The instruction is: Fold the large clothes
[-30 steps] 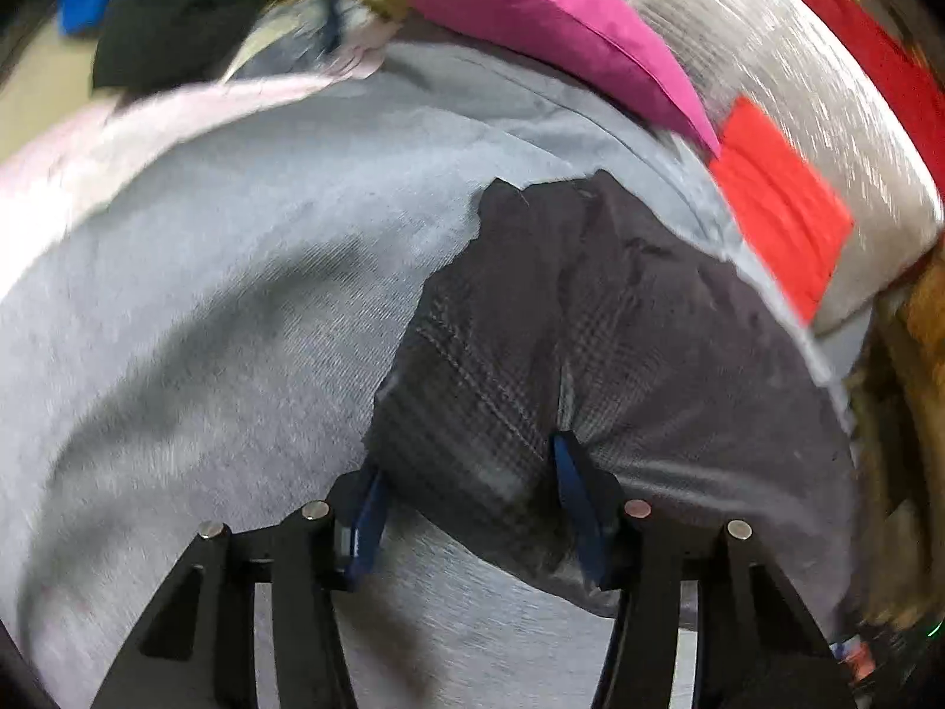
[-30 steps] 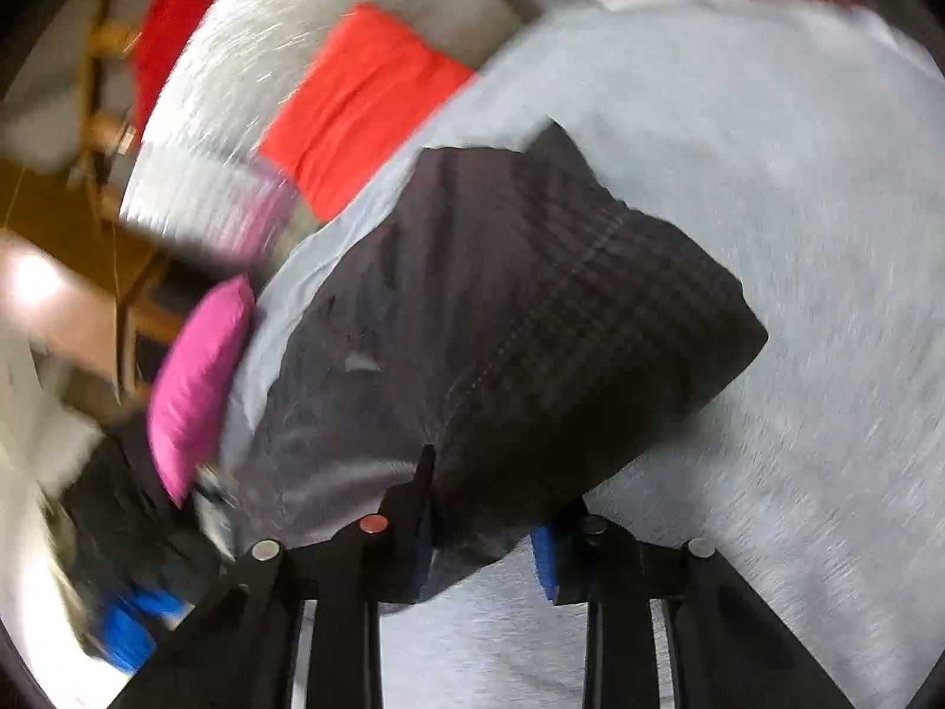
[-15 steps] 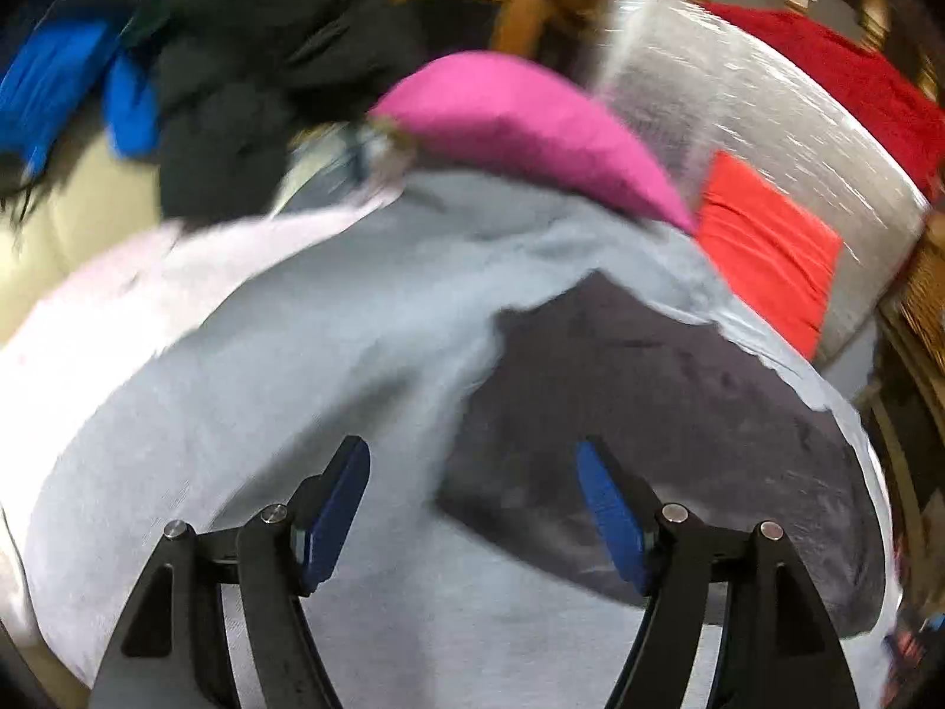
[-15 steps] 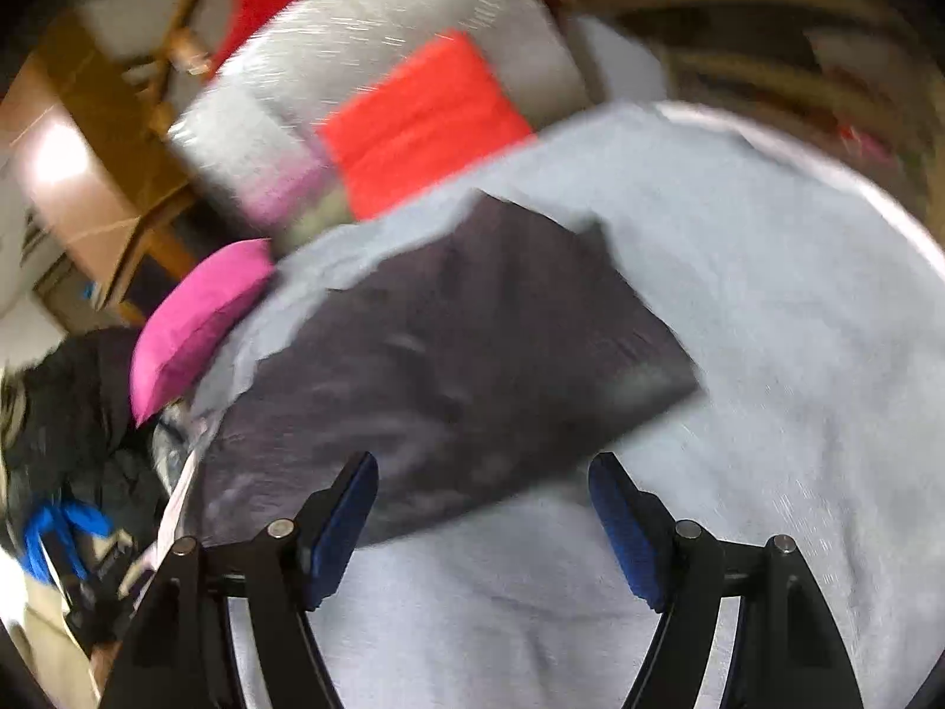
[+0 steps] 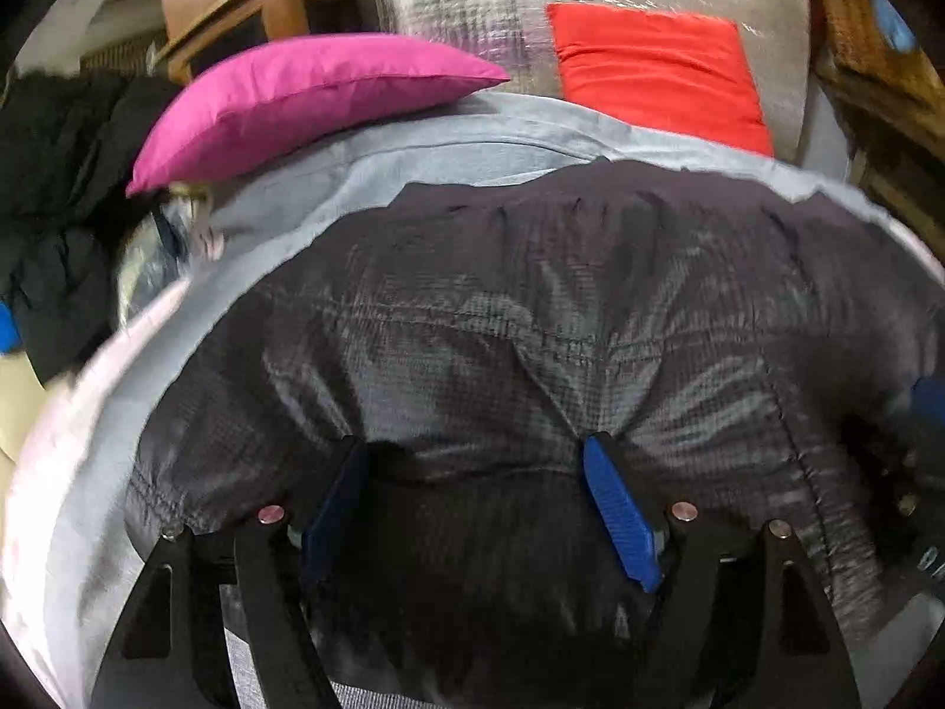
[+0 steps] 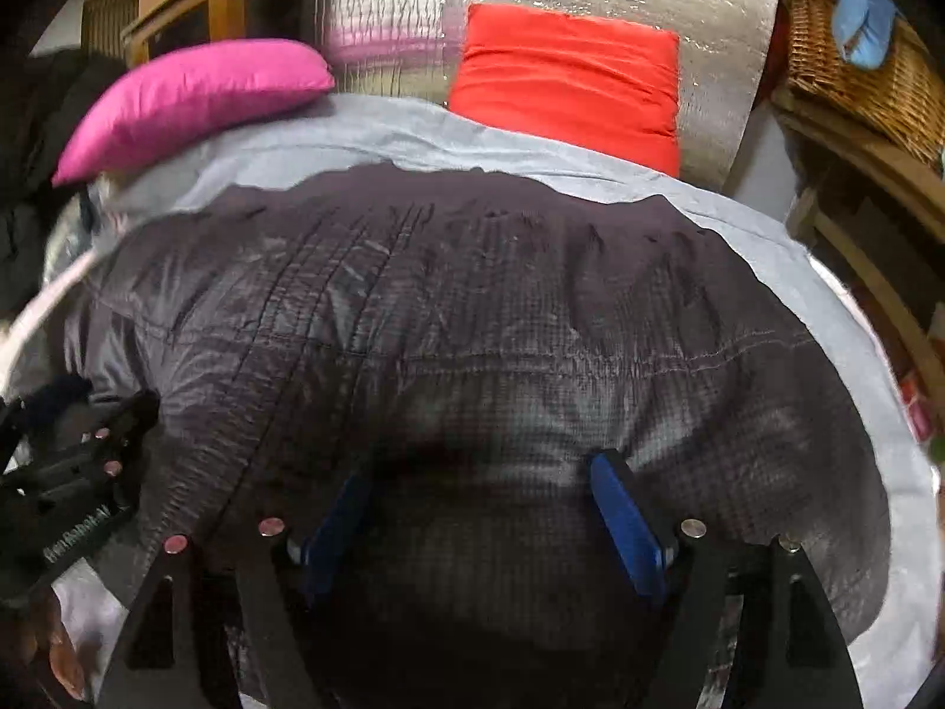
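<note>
Both grippers, left gripper (image 5: pixel 472 461) and right gripper (image 6: pixel 478 478), gape wide over the dark garment (image 5: pixel 561 325), which stretches left-right across a grey sheet (image 5: pixel 449 148); pink pillow (image 5: pixel 295 100) and wicker basket (image 6: pixel 856 59) behind.

1. The dark charcoal ripstop-weave garment (image 5: pixel 590 307) is made of thin, slightly shiny fabric with a fine grid pattern.
2. It lies spread wide across the pale grey sheet (image 5: pixel 460 148), filling most of both wrist views (image 6: pixel 472 307).
3. Its far edge runs roughly straight, parallel to the sheet's far border, with a strip of sheet showing beyond it.
4. A stitched seam crosses the cloth from side to side.
5. The surface is puffy and wrinkled, with creases gathering toward the near edge.
6. The near edge bunches up close to the cameras.
</note>
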A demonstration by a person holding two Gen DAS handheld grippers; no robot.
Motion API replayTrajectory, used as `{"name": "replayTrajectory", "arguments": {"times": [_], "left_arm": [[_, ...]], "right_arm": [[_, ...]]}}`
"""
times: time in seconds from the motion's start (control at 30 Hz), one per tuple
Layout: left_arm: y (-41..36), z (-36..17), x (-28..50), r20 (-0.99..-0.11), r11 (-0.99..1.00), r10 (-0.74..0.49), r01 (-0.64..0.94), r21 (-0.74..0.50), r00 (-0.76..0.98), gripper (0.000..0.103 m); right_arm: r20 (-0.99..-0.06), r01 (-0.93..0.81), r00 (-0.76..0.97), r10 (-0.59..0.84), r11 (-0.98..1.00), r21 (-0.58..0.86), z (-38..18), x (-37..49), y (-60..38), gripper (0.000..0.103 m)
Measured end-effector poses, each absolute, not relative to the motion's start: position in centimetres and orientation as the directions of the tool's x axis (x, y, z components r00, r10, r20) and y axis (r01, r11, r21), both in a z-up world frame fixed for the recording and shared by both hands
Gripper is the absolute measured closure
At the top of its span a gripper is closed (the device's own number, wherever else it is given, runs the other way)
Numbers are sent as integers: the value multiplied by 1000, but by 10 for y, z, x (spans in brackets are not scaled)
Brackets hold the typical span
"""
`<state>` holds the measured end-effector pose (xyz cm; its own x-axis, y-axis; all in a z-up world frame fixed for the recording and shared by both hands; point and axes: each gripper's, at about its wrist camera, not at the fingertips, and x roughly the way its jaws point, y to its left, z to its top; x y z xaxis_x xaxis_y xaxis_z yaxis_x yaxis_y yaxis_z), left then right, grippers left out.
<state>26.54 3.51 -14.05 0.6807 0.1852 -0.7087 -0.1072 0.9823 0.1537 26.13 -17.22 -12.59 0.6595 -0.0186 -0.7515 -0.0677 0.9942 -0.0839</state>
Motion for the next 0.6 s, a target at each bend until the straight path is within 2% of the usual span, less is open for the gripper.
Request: {"name": "replayTrajectory", "arguments": {"times": [0.23,0.33,0.4,0.47,0.5,0.6], "left_arm": [[36,-138,271,-720,984,179,-104,148,671,26],[42,-124,274,-738,994,104,-44,99,666,26],[51,-111,268,-727,995,95,-42,90,680,26],[65,-94,255,-666,990,140,-98,100,733,21],[72,-91,252,-654,989,148,-124,84,741,15],[85,-103,256,-708,986,152,-157,58,690,14]], "right_arm": [[-733,-46,679,-45,994,-103,-130,262,-170,22],[-760,-65,650,-3,996,-59,-115,261,-173,22],[-733,-62,679,21,998,-29,-94,251,-181,22],[-669,-22,743,-23,998,-59,-76,238,-197,22],[-660,-8,750,-37,998,-65,-73,235,-203,20],[-709,27,702,-67,997,-67,-91,239,-220,20]]}}
